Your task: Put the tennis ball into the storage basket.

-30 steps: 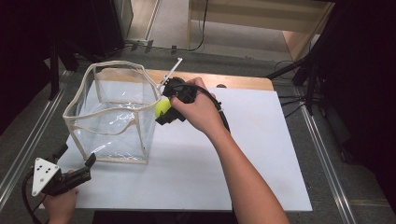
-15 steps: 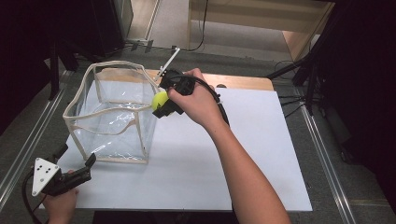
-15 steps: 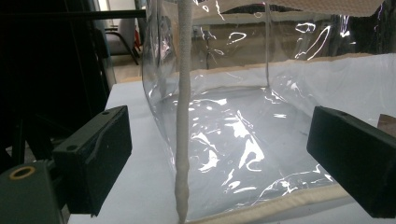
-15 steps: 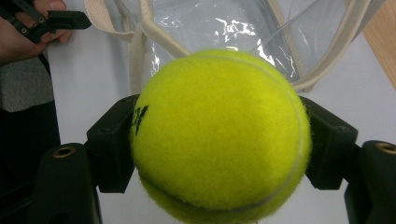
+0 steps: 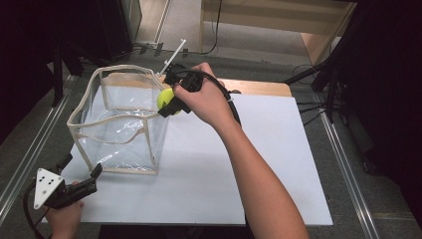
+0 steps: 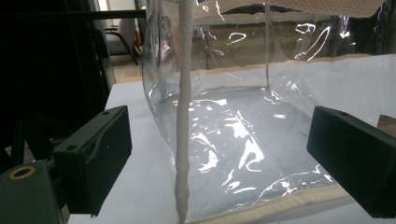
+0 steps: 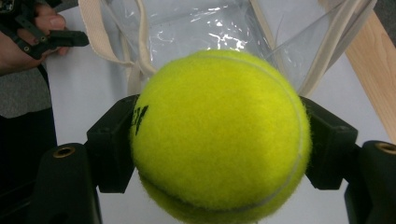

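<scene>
A yellow tennis ball [image 5: 165, 99] [image 7: 219, 135] is held off the table, level with the right rim of a clear plastic bag [image 5: 119, 119] with cream trim. My right gripper [image 5: 169, 102] [image 7: 219, 140] is shut on the ball, one jaw on each side of it. The bag stands open on the white board, and its inside looks empty in the left gripper view, where a cream corner seam [image 6: 183, 116] runs upright. My left gripper [image 5: 79, 179] [image 6: 219, 154] rests near the board's front left corner, open, with its jaws facing the bag's front corner.
The white board [image 5: 259, 169] covers the table, with a wooden strip [image 5: 259, 87] along its far edge. A metal rail [image 5: 343, 164] runs down the right side. In the right gripper view a hand with the other gripper [image 7: 42, 32] sits beyond the bag.
My right gripper has carried the ball up and left, from beside the bag's right wall to the height of its rim. The left gripper has stayed put.
</scene>
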Demonstrator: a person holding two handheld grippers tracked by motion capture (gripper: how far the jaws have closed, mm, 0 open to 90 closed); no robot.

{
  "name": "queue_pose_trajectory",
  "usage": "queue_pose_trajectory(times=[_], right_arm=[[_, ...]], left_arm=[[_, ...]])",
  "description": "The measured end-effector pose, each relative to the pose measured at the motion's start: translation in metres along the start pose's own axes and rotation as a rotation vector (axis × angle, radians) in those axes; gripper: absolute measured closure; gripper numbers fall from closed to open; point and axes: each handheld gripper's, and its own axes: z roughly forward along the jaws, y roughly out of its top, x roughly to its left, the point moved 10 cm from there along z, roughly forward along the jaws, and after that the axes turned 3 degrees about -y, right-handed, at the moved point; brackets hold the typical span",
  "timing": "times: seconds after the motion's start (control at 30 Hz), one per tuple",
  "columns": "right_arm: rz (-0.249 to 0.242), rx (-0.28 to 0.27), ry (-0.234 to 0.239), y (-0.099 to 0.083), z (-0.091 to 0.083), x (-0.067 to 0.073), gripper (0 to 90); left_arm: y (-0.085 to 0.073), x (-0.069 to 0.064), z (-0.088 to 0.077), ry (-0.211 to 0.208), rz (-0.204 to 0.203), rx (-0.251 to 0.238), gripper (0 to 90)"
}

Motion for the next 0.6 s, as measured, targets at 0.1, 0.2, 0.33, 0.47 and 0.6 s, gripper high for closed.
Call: queue_pose_trajectory(times=[0.1, 0.2, 0.33, 0.47, 0.6], right_arm=[[-0.002, -0.003, 0.001, 0.006, 0.000, 0.000, 23.8], [0.002, 0.002, -0.009, 0.008, 0.001, -0.001, 23.7], [-0.011, 0.001, -0.004, 0.013, 0.005, -0.003, 23.7], [-0.003, 0.000, -0.007, 0.016, 0.008, -0.004, 23.7], [-0.007, 0.003, -0.011, 0.018, 0.010, -0.006, 23.7]], left_arm=[[0.000, 0.000, 0.000, 0.000, -0.002, 0.000, 6.9], [0.000, 0.000, 0.000, -0.001, -0.002, -0.001, 6.9], [0.000, 0.000, 0.000, -0.002, -0.006, -0.004, 6.9], [0.000, 0.000, 0.000, -0.002, -0.005, -0.005, 6.9], [0.000, 0.000, 0.000, -0.003, -0.005, -0.004, 6.9]])
